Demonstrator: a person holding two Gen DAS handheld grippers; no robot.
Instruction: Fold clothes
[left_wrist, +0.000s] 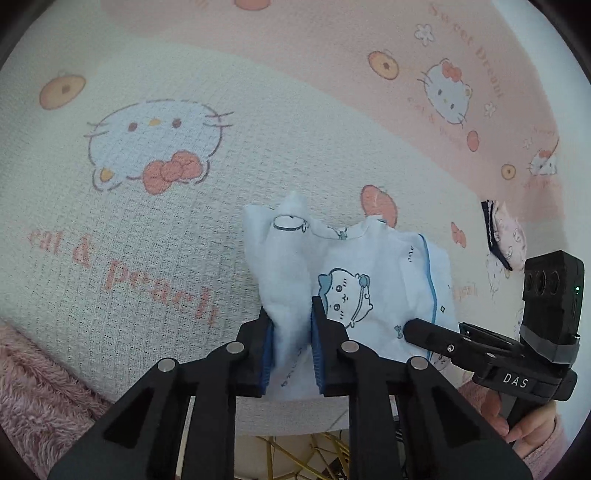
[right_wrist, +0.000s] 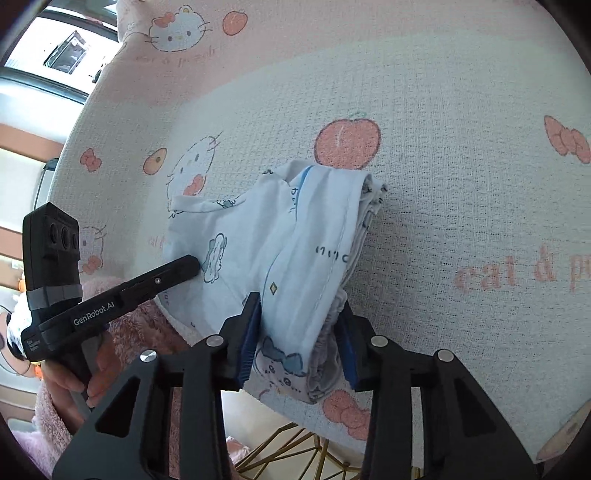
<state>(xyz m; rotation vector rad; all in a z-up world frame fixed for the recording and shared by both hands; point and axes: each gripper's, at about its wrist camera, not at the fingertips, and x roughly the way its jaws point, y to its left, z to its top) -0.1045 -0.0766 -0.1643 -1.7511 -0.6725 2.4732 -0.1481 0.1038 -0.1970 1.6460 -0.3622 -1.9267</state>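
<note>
Covering the whole work surface is a waffle-textured cloth (left_wrist: 155, 229), cream in the middle with a pink border, printed with cartoon cat faces, peaches, bows and faded pink lettering. Its weave shows as a fine raised grid. At the near edge a fluffy pink sleeve (left_wrist: 33, 398) shows on the left, and thin gold-coloured rods (right_wrist: 295, 446) cross below the edge of the cloth.

On the cloth lies a small pale blue garment (left_wrist: 354, 280), soft thin cotton, printed with little round animal characters and edged with a darker blue seam line. It is bunched and partly doubled over, with a gathered, elasticated hem at its near end in the right wrist view. Far off to the right lies another small piece, pink with a dark trim (left_wrist: 502, 240), well apart from the blue one.

The left gripper (left_wrist: 291, 332) is black with blue ribbed pads; a raised fold of the blue garment stands between them and fills the gap, so the jaws are clamped on the fabric. The right gripper (right_wrist: 299, 332), of the same make, has the near end of the garment, gathered hem included, between its pads, both pressing on the bundle. In each view the other gripper's black finger tip rests against the garment's side, with a hand (right_wrist: 70, 384) on its handle.
</note>
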